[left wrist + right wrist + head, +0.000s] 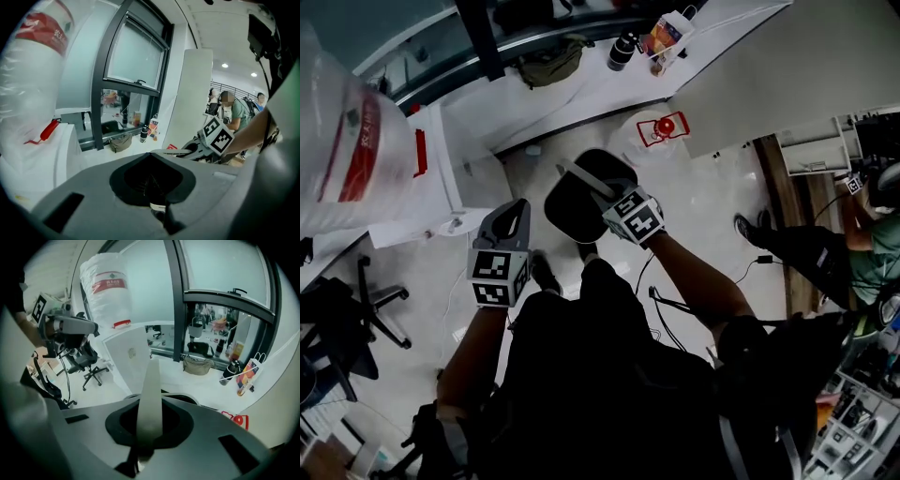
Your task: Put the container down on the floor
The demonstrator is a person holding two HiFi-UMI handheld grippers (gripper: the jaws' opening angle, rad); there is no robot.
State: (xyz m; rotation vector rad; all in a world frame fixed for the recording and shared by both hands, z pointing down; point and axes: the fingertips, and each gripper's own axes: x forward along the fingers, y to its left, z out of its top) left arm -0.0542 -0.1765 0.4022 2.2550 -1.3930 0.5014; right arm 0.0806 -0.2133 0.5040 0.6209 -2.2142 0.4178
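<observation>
Your right gripper (pixel 140 448) has its jaws pinched almost fully together on the thin grey handle (pixel 151 394), which runs up between them. In the head view the container (pixel 577 211) hangs from that handle just left of the gripper. It is a dark round shape in the upper middle of the frame, over the pale floor (pixel 703 206) and, by my judgement, not yet resting on it. That narrow pinch is the main risk. The handle looks smooth and flat, so it can slide through the pads, or the container can swing and twist on it, meet the floor on an edge and tip over. Your left gripper (pixel 511 225) sits lower left of the container and apart from it. Its jaws are together as far as its own view shows, and they hold nothing, so nothing steadies the load; it could also clip the rim if the two come closer. Just below the container in the frame is your shoe (pixel 546 272), and a cable (pixel 643 274) lies on the floor to its right; set down on either, the container would sit crooked. The white dispenser (pixel 455 178) with its big jug (pixel 342 141) stands near on the left. A red-and-white object (pixel 661 128) lies on the floor up and to the right, so a swing either way could knock one of them. Let go only once the base sits flat.
</observation>
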